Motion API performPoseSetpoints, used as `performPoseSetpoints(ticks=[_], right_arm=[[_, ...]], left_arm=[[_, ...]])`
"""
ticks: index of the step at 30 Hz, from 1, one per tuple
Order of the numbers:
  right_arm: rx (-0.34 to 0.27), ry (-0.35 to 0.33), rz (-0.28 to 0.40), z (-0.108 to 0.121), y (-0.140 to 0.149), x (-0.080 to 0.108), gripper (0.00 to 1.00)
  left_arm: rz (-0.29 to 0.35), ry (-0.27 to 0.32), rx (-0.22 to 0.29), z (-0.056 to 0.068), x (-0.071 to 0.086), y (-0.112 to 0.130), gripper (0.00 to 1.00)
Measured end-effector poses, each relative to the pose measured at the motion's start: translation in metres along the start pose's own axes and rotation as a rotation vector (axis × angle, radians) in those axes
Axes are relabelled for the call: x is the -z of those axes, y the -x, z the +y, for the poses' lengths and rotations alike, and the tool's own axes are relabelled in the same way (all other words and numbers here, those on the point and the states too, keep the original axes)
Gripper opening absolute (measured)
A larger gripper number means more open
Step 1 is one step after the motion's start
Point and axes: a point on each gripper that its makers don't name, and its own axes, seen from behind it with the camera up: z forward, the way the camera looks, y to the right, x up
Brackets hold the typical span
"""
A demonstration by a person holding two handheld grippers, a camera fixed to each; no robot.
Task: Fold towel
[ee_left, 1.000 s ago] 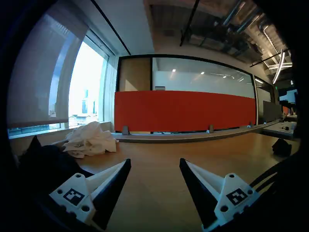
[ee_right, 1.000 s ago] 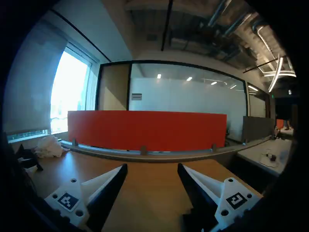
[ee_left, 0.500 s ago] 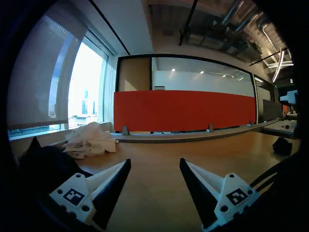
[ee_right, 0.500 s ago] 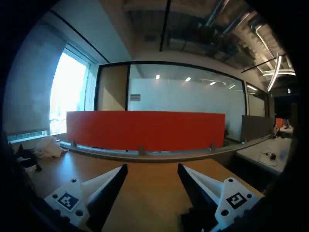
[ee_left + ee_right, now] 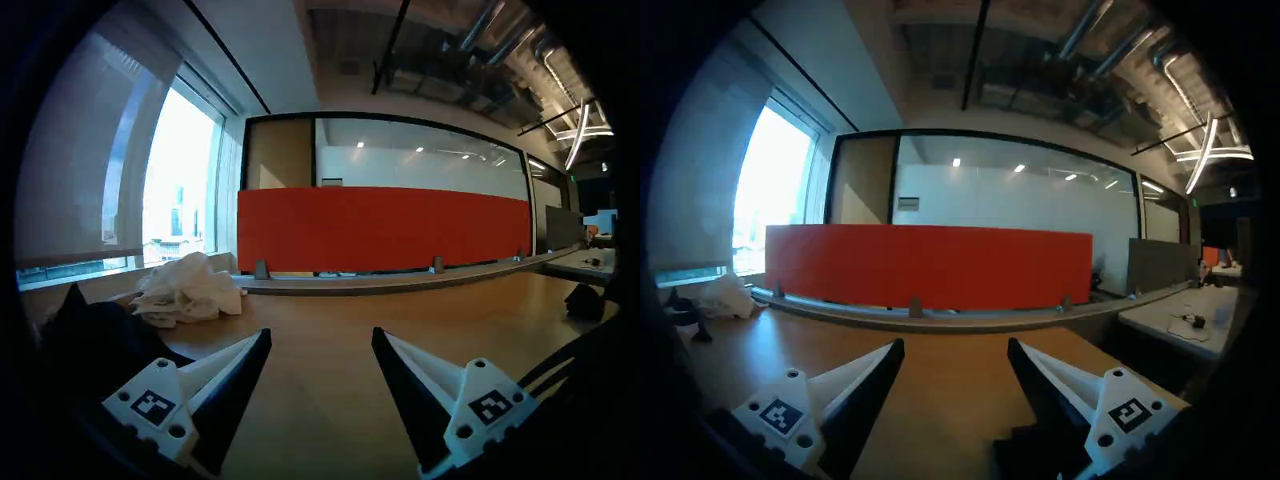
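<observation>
A crumpled white towel (image 5: 186,290) lies in a heap on the wooden table (image 5: 336,320), at the far left near the window. My left gripper (image 5: 320,336) is open low over the table, nothing between its fingers, with the towel ahead and to the left. In the right gripper view the same towel (image 5: 720,294) is small and far off at the left edge. My right gripper (image 5: 954,346) is open too, over bare wood, and holds nothing.
A red divider panel (image 5: 384,228) runs along the table's far edge. A dark object (image 5: 582,302) sits at the right in the left gripper view, and dark shapes (image 5: 80,336) lie left of the left fingers. A second desk (image 5: 1184,316) stands to the right.
The right gripper view has swung slightly right, so the towel has slid toward the left edge. The left gripper has barely moved. Both grippers stay open.
</observation>
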Motion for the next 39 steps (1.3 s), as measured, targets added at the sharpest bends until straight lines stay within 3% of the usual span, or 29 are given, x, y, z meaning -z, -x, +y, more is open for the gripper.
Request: performPoseSetpoints(ticks=[17,29,39], right_arm=[[-0.042,-0.061,-0.014,-0.023,0.067,-0.004,1.00],[-0.088,-0.035,-0.010,-0.007,0.076,-0.007,1.00],[-0.068,-0.043,-0.005,-0.012,0.084,-0.005,1.00]], left_arm=[[0.000,-0.004,0.000,-0.001,0.000,0.000,0.93],[0.000,-0.004,0.000,-0.001,0.000,0.000,0.94],[0.000,-0.004,0.000,-0.001,-0.001,0.000,0.94]])
